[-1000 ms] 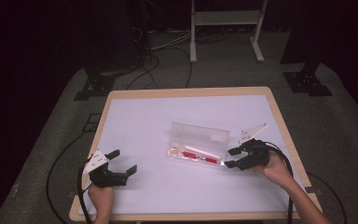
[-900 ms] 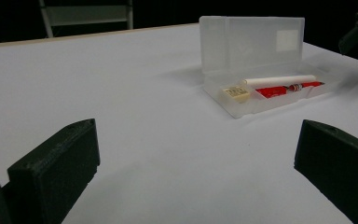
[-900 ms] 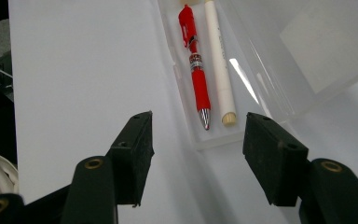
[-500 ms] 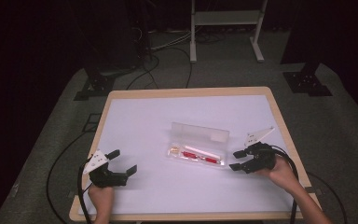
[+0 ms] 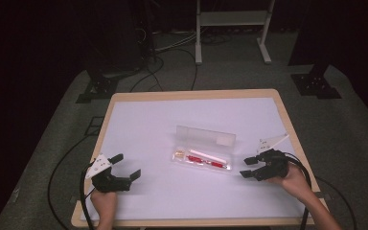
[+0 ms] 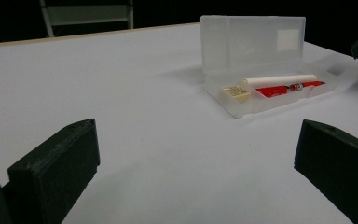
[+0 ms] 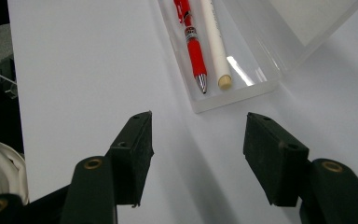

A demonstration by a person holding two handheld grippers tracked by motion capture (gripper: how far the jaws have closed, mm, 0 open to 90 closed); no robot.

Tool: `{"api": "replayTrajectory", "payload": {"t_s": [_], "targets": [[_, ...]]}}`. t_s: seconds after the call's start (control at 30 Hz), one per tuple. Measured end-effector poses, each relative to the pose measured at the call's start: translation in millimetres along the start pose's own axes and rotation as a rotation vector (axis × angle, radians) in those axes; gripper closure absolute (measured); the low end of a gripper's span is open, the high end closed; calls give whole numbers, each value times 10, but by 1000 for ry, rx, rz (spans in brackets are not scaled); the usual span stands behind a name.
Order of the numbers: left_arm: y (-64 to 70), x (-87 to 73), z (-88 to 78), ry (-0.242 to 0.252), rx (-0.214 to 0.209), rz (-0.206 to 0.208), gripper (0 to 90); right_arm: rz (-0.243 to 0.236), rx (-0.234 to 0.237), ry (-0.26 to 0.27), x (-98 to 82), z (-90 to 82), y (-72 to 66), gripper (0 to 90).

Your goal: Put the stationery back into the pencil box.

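Two tools agape, empty; pencil case (image 5: 202, 154) just ahead of right tool (image 5: 251, 167), apart; left tool (image 5: 125, 167) far off.

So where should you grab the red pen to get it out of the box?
Grip the red pen near its middle, coming straight down from above. It lies flat in the open clear box, close beside the white stick, so the box walls block any sideways reach.

Clear glossy plastic pencil case (image 5: 203, 152), shiny red plastic pen (image 7: 191, 39), matt white tabletop (image 5: 148, 124), pale wood rim
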State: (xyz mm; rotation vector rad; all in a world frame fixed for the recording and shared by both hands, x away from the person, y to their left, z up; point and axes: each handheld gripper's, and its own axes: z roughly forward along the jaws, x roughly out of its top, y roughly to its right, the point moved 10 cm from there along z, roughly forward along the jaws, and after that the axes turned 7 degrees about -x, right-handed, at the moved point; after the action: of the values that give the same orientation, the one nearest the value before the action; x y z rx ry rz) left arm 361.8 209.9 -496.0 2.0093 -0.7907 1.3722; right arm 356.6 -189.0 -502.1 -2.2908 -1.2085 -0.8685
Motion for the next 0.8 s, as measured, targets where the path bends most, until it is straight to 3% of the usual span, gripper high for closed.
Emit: {"api": "replayTrajectory", "payload": {"t_s": [0.3, 0.8], "targets": [[-3, -1, -3, 0, 0, -4, 0, 2, 5, 5, -75, -41, -51, 409], [-4, -3, -2, -1, 2, -5, 0, 55, -17, 38, -316, -165, -42, 383]]}}
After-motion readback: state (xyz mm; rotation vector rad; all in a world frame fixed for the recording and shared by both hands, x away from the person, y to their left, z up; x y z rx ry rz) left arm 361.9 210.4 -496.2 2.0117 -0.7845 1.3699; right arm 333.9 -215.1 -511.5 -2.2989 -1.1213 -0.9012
